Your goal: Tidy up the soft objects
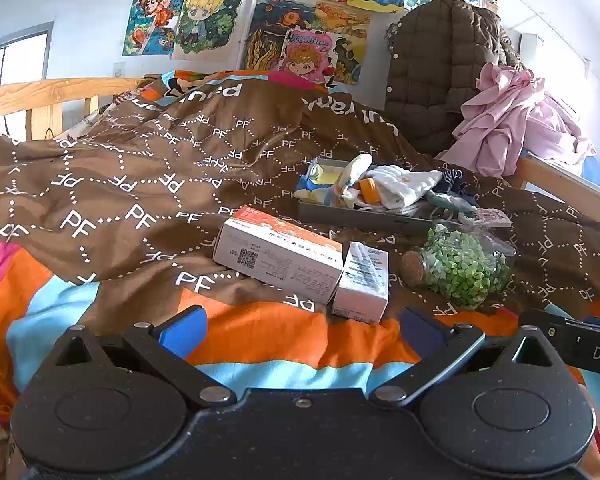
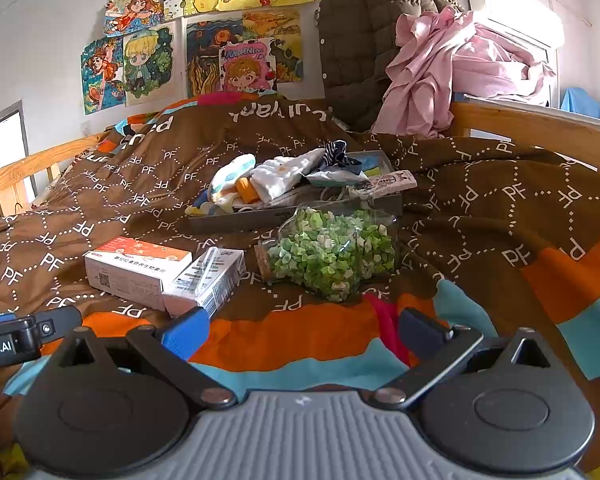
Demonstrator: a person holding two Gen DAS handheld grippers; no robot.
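A grey tray [image 1: 364,218] [image 2: 236,222] lies on the brown quilt, piled with soft things: a white cloth [image 1: 404,186] [image 2: 284,174], a patterned sock-like piece [image 1: 350,176] [image 2: 230,180] and a dark striped cloth [image 2: 338,152]. My left gripper [image 1: 300,330] hovers open over the orange and blue quilt stripes, well short of the tray, holding nothing. My right gripper [image 2: 304,330] is open too, nothing between its blue fingers [image 2: 186,334], and hangs near the boxes. Each gripper's edge shows in the other's view.
Two medicine boxes [image 1: 278,254] [image 2: 140,268] and a corked glass jar of green bits [image 1: 458,268] [image 2: 332,254] lie in front of the tray. A pink garment [image 1: 512,128] [image 2: 432,68] and quilted brown jacket [image 1: 432,64] drape over the wooden bed rail [image 2: 540,128].
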